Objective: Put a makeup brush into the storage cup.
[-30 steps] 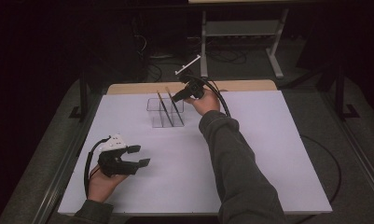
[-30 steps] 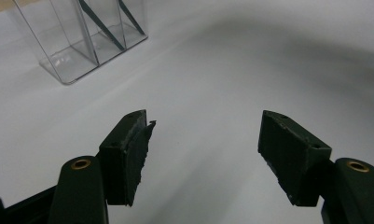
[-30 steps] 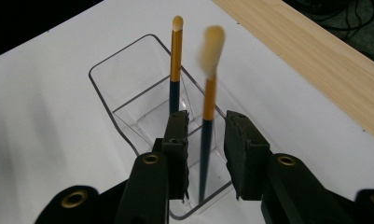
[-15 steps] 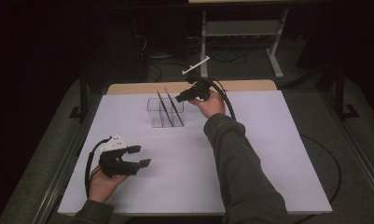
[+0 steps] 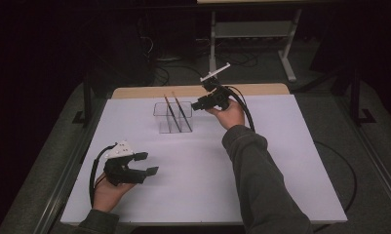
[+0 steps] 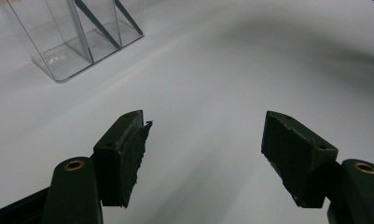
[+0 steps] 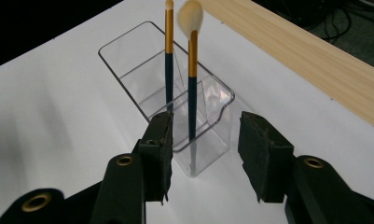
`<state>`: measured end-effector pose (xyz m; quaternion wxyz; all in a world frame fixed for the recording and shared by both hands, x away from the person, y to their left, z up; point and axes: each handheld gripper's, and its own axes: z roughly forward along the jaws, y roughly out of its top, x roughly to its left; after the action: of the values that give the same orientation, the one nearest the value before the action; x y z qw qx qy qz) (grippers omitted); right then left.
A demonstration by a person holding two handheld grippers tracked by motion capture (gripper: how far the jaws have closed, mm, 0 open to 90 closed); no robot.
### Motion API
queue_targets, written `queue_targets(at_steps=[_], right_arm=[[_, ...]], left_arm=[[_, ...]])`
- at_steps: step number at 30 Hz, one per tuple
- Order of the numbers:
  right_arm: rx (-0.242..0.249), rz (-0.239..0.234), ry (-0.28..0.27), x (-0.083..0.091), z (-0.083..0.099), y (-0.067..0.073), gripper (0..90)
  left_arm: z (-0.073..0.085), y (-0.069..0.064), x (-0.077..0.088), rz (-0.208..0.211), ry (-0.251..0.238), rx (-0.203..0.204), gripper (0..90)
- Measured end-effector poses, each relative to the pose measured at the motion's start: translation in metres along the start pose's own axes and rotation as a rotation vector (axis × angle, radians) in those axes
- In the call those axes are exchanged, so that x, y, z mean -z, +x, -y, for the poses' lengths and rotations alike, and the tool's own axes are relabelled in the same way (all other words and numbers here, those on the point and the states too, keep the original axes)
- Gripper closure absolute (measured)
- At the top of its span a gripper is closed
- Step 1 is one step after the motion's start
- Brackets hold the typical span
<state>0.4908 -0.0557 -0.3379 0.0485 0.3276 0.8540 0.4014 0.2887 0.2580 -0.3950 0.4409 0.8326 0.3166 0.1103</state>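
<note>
Fig. — high view, w/ both claw views. Clear organiser [image 5: 172,117] stands on the white worktop [image 5: 281,161] at approx. 12 o'clock from centre, near the wooden far edge [image 5: 261,90]. Two brushes [image 7: 192,79] lean inside it, bristles up — dark handles, gold ferrules; in the right claw view one has a slim tip [image 7: 169,4], the other a fluffy pale head [image 7: 190,17].

Right claw [image 5: 199,104] sits just beside the organiser at its 3 o'clock. Its jaws have just been opening; they stand partway apart w/ nothing between the pads, the organiser's near end showing through the gap beyond them.

Left claw [image 5: 146,164] rests low at approx. 8 o'clock of the worktop, jaws wide, empty, well apart from the organiser.

Step (judged): release after placing a brush; both brushes seated. Next move calls for backing the right claw clear w/o clipping the organiser's rim or the leaning handles, then fetching another item, if any.

Writing: no brand, label or legible text on brushes, organiser or claws.
</note>
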Motion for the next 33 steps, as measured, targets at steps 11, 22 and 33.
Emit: queue_targets(at_steps=[11,22,33], right_arm=[[-0.020,0.013,-0.006,0.012,0.017,0.002,47.1],[-0.026,0.025,-0.036,0.028,0.029,0.003,44.9],[-0.034,0.014,-0.046,0.035,0.035,0.004,42.5]], left_arm=[[0.002,0.001,0.001,-0.007,-0.013,0.018,28.8],[0.001,0.000,0.000,-0.001,-0.031,0.034,28.1],[0.002,0.002,0.002,-0.009,-0.024,0.024,28.0]])
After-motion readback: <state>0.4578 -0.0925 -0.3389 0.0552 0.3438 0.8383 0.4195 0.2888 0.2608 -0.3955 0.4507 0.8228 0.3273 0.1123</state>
